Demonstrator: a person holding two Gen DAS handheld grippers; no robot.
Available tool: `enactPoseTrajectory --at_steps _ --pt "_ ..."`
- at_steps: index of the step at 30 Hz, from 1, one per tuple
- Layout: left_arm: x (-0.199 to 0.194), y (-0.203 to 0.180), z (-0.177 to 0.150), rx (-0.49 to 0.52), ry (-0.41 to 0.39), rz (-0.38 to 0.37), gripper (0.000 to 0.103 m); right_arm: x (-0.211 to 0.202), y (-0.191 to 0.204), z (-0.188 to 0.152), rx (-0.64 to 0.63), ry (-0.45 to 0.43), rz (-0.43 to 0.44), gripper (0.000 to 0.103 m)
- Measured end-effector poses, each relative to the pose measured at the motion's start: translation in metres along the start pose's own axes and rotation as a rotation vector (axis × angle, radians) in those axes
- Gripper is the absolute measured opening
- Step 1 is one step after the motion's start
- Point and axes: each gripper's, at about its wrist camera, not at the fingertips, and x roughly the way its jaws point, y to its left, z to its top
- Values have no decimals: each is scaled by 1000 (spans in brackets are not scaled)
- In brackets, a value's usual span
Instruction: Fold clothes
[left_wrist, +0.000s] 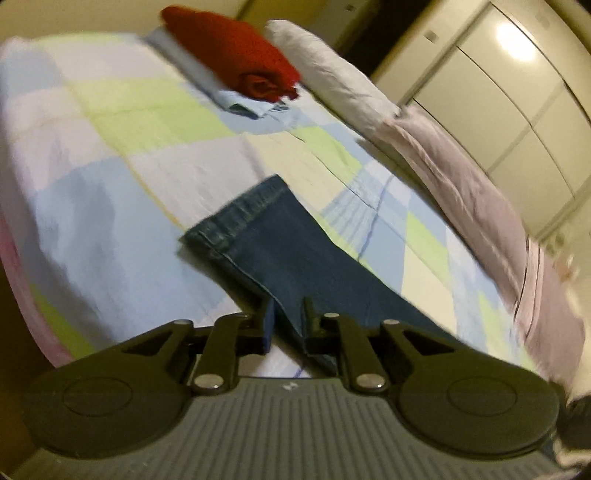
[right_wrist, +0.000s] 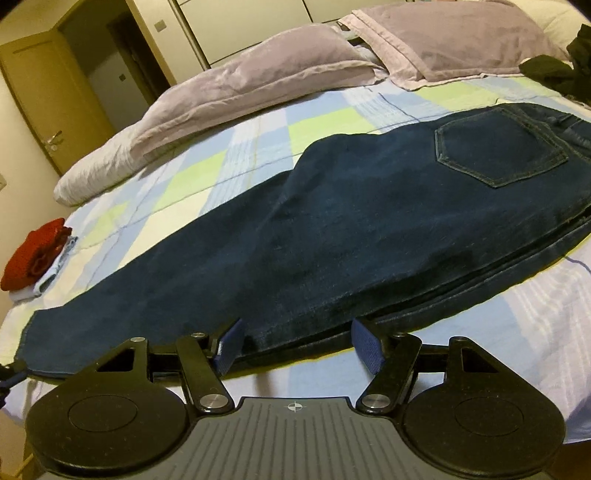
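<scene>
Denim jeans (right_wrist: 332, 229) lie flat along the near edge of the checked bedspread (right_wrist: 221, 147), stitched back pocket up. Left gripper (left_wrist: 288, 321) is narrowed, pinching the leg near its hem; right gripper (right_wrist: 295, 343) is spread wide at the thigh edge. Only the left view shows wardrobe doors (left_wrist: 498, 92); both show the folded red knit (left_wrist: 229, 55). No writing is legible.

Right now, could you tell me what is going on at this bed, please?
A person with tongs in each hand is folding jeans laid flat on the checked bedspread. The left tongs have the leg's edge between narrowed jaws, near the hem. The right tongs stand open at the jeans' near edge. A red garment lies folded on a stack.
</scene>
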Motion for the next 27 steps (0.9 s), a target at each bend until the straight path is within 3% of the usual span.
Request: enactPoseTrajectory --at_steps 3,5,7,10,13,17,21,23,27 --pt "5 16 3 -97 12 -18 13 4 2 1 -12 8 -10 69" --pt "7 16 5 -77 -1 -34 12 5 2 3 -18 12 -10 69" --pt "9 16 8 -57 -15 -50 0 6 2 2 -23 13 -12 69" --pt "5 10 10 30 -58 -75 0 7 4 3 -37 15 -20 69" --pt "15 6 4 129 -19 16 4 6 6 3 -45 20 -21 69" --pt "17 6 -2 104 -26 42 6 7 6 3 -45 32 -25 69" --pt "8 7 5 10 -21 70 11 6 3 3 -45 47 -30 69" --pt "2 13 8 -85 -26 84 15 4 0 3 -34 45 -28 69" --pt "6 34 5 -352 43 -49 17 2 -2 3 -23 44 -24 69"
